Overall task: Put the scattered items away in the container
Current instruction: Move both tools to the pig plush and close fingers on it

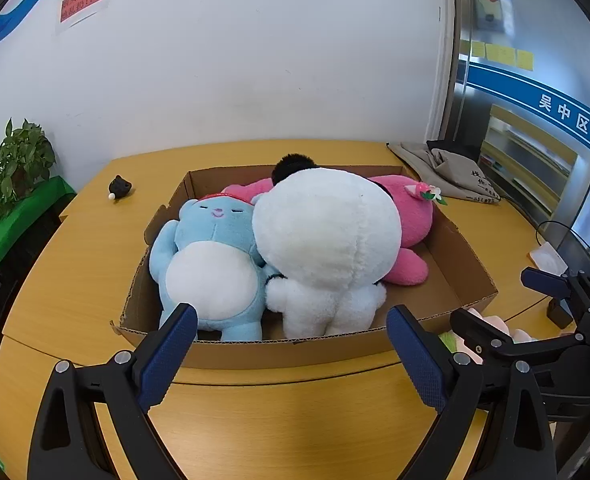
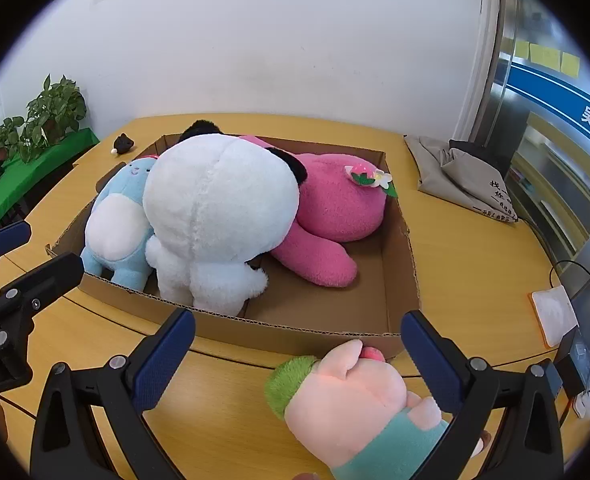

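In the left wrist view, your left gripper (image 1: pixel 291 344) sits low in the frame with its fingers (image 1: pixel 169 356) spread wide and nothing between them, so it is free and aimed at the near wall of the cardboard box (image 1: pixel 469 256) in the middle of the frame. Three soft toys already lie inside: the blue toy (image 1: pixel 211 264) at centre left, the white toy (image 1: pixel 327 248) leaning over it in the middle, and the pink toy (image 1: pixel 411 220) behind at centre right. They are packed toward the left half, which leaves bare floor at the box's right end. At upper left a small black thing (image 1: pixel 120 187) rests on the desk (image 1: pixel 75 260), outside the box; whether it counts as one of the items I cannot tell.

In the right wrist view, your right gripper (image 2: pixel 299 364) also shows its fingers (image 2: pixel 433 364) released and wide apart. The pig toy (image 2: pixel 359 396) lies on the desk at lower centre, just outside the box's near wall, partly between those fingers but not pinched; only the right finger seems close to it. That placement suits a grasp on its soft head, and the open patch of box floor at centre right looks the natural spot for it. The cloth bag (image 2: pixel 455 180) at the right edge stays clear of the work.
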A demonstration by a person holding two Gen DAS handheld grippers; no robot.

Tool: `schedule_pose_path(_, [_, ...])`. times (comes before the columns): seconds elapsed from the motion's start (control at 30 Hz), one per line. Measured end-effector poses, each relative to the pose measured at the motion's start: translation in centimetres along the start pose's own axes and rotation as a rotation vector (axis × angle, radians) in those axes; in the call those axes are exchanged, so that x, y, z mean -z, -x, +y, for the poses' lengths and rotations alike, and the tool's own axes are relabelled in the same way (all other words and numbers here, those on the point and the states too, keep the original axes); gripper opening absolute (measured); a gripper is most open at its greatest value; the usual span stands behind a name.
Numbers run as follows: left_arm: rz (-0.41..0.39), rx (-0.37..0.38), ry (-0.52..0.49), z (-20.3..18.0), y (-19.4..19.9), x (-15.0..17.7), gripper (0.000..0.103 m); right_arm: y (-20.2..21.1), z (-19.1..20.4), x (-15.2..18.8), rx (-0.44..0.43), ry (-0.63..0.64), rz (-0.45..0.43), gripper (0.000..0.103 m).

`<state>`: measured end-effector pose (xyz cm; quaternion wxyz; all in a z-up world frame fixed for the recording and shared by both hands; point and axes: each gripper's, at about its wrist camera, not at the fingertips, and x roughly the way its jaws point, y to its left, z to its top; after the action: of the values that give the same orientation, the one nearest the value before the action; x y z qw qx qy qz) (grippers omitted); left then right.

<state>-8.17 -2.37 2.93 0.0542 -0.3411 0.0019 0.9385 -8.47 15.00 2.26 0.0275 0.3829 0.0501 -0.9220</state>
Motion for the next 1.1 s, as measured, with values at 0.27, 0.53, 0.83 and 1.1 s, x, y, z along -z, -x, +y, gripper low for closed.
schedule_pose_path(0.27, [0.040, 0.053, 0.031, -0.2, -1.1, 0.2, 0.098, 0.1, -1.2, 0.5, -0.026, -0.003, 0.002, 0.103])
schedule_pose_path(0.53, [0.204, 0.251, 0.081, -3.1, -4.7, 2.0, 0.098, 0.4, -8.1, 4.3, -0.090, 0.062, 0.119, 0.103])
schedule_pose_path(0.83, [0.395, 0.404, 0.147, -9.3, -10.4, 4.8, 0.100, -4.6, -9.0, 12.1, -0.161, 0.115, 0.340, 0.102])
schedule_pose_path(1.1, [0.405, 0.475, 0.222, -9.7, -11.4, 5.3, 0.103, -5.6, -7.6, 14.2, -0.202, 0.034, 0.365, 0.083])
